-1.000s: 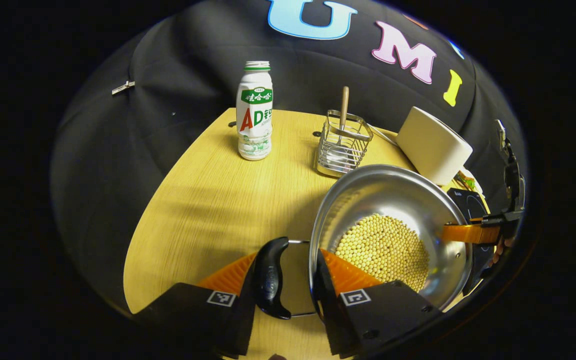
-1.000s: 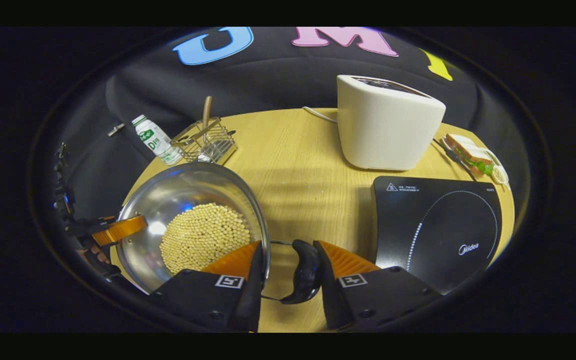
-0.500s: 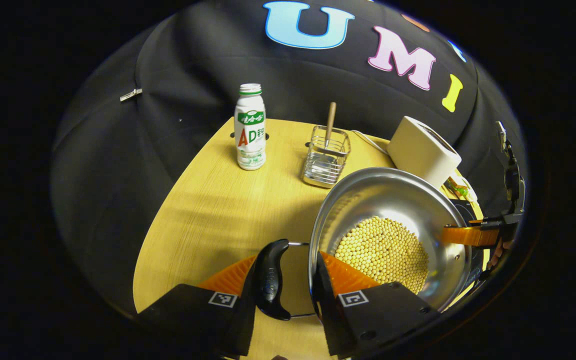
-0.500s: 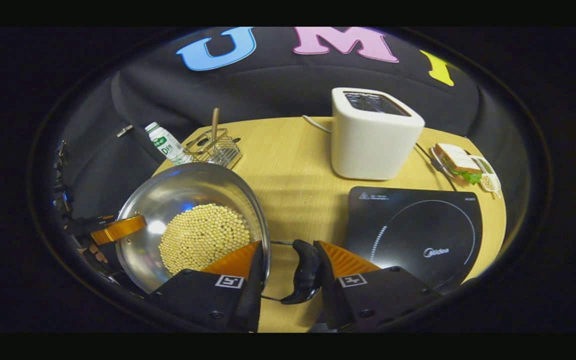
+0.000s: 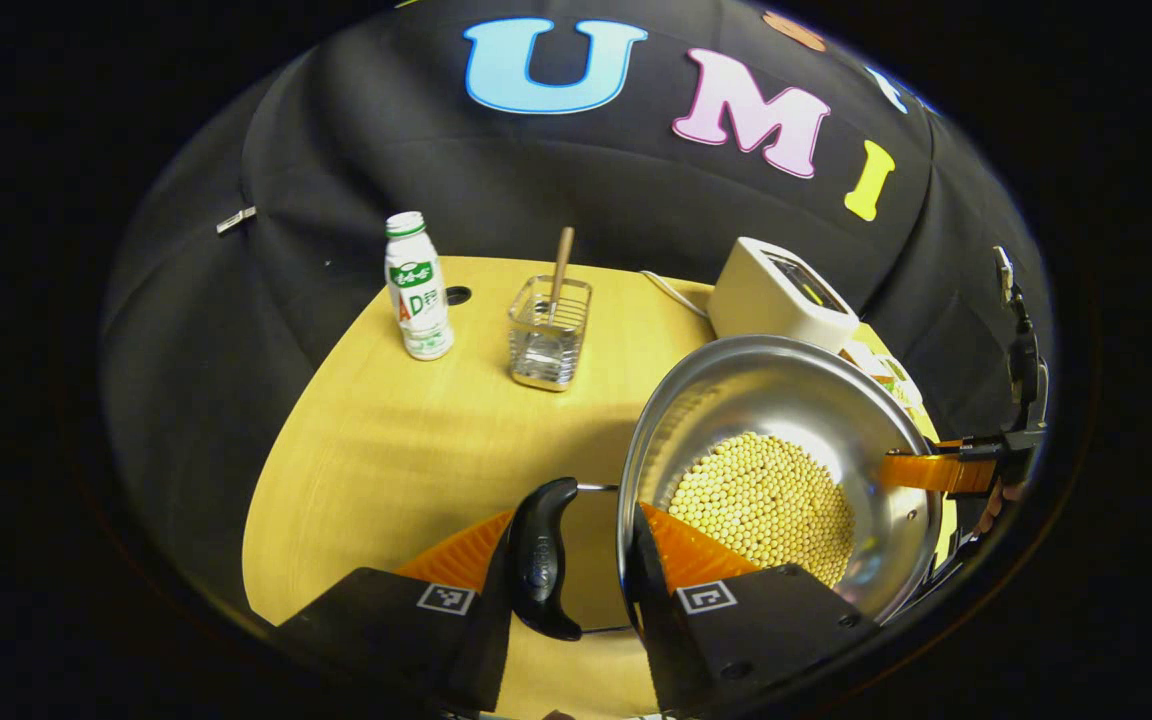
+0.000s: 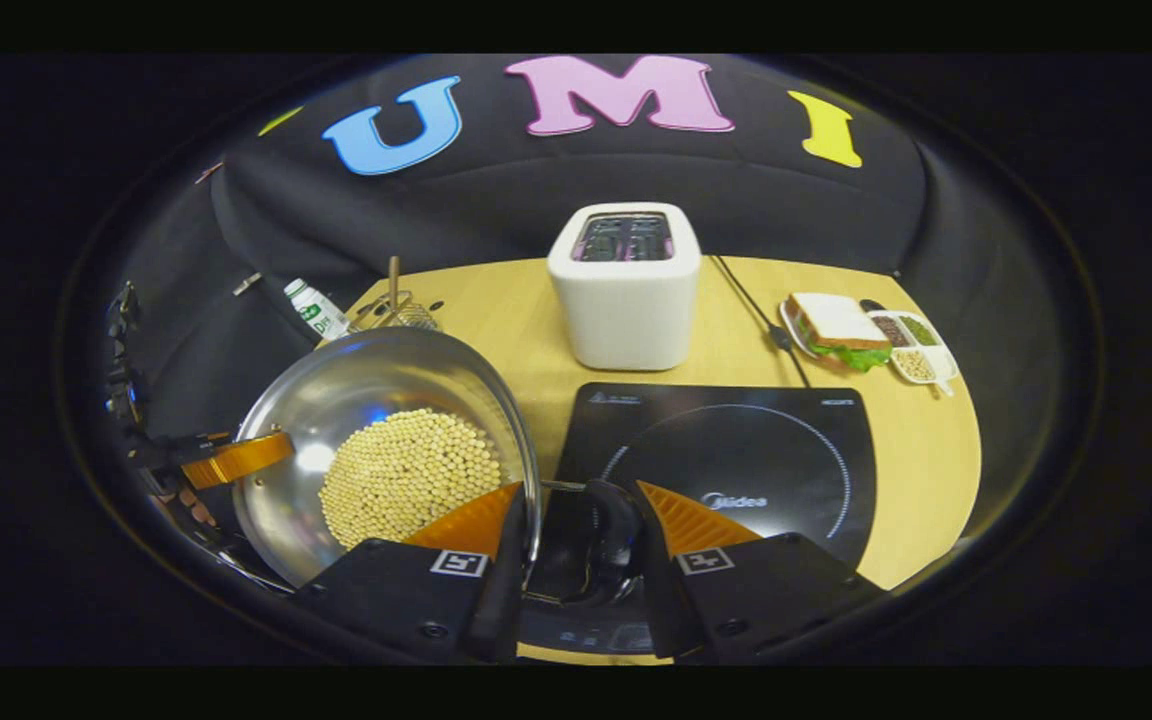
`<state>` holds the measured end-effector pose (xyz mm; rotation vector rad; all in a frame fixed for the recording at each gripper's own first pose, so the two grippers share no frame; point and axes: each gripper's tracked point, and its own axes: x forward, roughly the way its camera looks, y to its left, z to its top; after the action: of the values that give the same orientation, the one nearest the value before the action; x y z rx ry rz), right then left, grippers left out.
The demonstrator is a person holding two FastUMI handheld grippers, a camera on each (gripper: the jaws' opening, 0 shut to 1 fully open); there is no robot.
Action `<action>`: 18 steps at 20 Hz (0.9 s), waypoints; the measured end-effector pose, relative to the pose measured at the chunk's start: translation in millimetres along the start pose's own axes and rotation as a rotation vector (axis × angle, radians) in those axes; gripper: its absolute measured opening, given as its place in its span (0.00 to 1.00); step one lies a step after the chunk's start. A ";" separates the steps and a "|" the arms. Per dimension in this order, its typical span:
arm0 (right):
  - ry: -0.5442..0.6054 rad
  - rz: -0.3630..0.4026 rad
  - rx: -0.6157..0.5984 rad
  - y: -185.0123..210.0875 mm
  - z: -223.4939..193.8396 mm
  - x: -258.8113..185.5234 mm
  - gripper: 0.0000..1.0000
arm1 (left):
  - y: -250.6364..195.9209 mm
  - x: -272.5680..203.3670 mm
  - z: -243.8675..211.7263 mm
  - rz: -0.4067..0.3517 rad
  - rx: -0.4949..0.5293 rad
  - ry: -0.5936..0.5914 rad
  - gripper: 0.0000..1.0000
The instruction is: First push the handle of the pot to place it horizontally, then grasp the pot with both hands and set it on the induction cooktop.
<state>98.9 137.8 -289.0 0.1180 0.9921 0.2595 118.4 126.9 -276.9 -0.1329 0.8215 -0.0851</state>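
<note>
Cooktop position decides my next move: the flat black induction cooktop (image 6: pixel 736 470) lies on the round wooden table (image 5: pixel 406 440) just right of and under my right gripper (image 6: pixel 576 535), in front of the white toaster (image 6: pixel 626 285). Between both hands I carry the round steel pot of yellow beans (image 5: pixel 776 470), its two black side handles lying level. My right gripper is clamped on the pot's rim, one finger inside, the black right handle (image 6: pixel 608 545) outside. My left gripper (image 5: pixel 568 555) pinches the opposite rim likewise beside the black left handle (image 5: pixel 539 560). I judge the pot must travel further right, then lower.
</note>
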 end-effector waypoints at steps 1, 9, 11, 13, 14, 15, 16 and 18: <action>-0.003 -0.005 0.005 -12.8 2.4 -4.0 0.53 | -13.1 2.2 1.7 -0.007 0.004 0.000 0.59; 0.001 -0.047 0.042 -111.3 4.1 -23.9 0.53 | -109.4 26.3 5.0 -0.064 0.040 0.024 0.59; 0.003 -0.059 0.056 -133.6 3.0 -25.8 0.53 | -129.5 33.1 4.0 -0.078 0.051 0.036 0.59; 0.008 -0.069 0.070 -152.4 0.4 -26.5 0.53 | -148.4 41.0 2.0 -0.089 0.060 0.045 0.59; 0.011 -0.073 0.077 -161.1 -1.5 -26.9 0.53 | -155.9 44.2 1.7 -0.094 0.065 0.049 0.59; 0.013 -0.078 0.080 -169.1 -2.3 -26.6 0.53 | -163.4 48.4 0.4 -0.098 0.068 0.054 0.59; 0.013 -0.082 0.083 -176.6 -3.3 -26.6 0.53 | -170.4 52.0 -0.7 -0.102 0.069 0.059 0.59; 0.017 -0.086 0.091 -186.7 -4.4 -27.9 0.53 | -183.5 57.9 -1.8 -0.109 0.070 0.066 0.59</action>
<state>111.1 -49.6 -309.0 0.1555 1.0240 0.1364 151.9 -61.9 -292.3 -0.1092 0.8760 -0.2220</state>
